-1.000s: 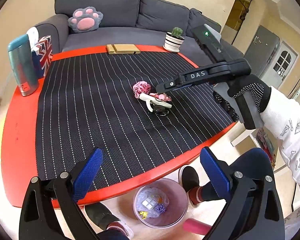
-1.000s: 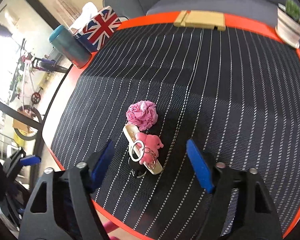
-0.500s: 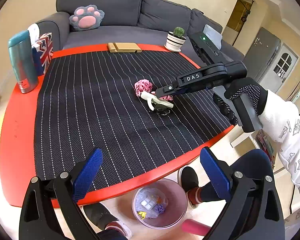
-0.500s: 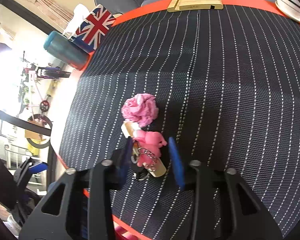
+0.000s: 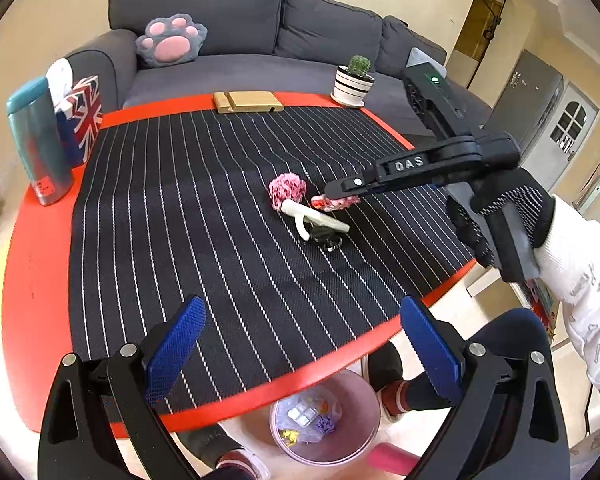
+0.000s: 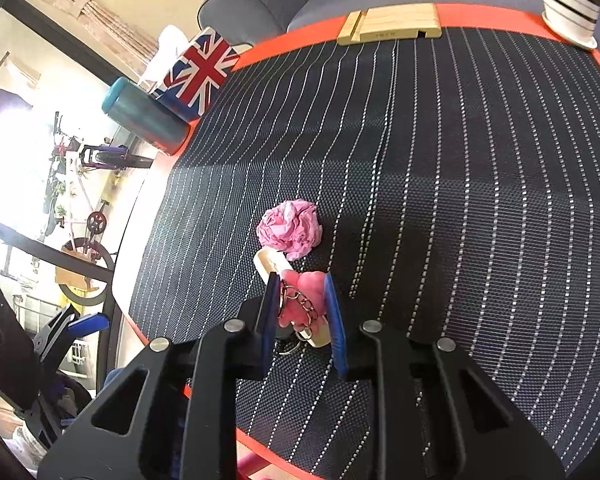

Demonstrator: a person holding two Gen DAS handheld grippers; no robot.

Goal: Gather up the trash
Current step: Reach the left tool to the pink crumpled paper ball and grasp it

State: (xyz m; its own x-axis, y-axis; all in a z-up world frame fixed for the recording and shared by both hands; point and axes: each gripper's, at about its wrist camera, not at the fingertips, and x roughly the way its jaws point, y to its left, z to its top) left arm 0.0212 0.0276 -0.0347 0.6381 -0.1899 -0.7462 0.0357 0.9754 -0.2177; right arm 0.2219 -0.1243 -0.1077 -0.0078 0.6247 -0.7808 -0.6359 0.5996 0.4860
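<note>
The left tool (image 5: 300,344) hangs wide apart above the bin (image 5: 326,416), while the right tool (image 6: 302,308), open a second ago, has clamped on the pink keychain (image 6: 304,294). The crumpled pink paper (image 6: 290,230), likely the real trash, lies untouched on the surface (image 6: 460,200) just beyond.

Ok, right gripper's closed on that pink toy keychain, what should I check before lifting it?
1. Right gripper shut on pink rubbery toy keychain: ok.
2. Toy clear of cream plastic piece under it: not ok, touching.
3. Crumpled pink paper ball outside the grip: ok.
4. Left gripper open, away from the pile: ok.
5. Pink trash bin reachable below red table edge: ok.
6. Keychain counts as trash: cannot tell.
</note>
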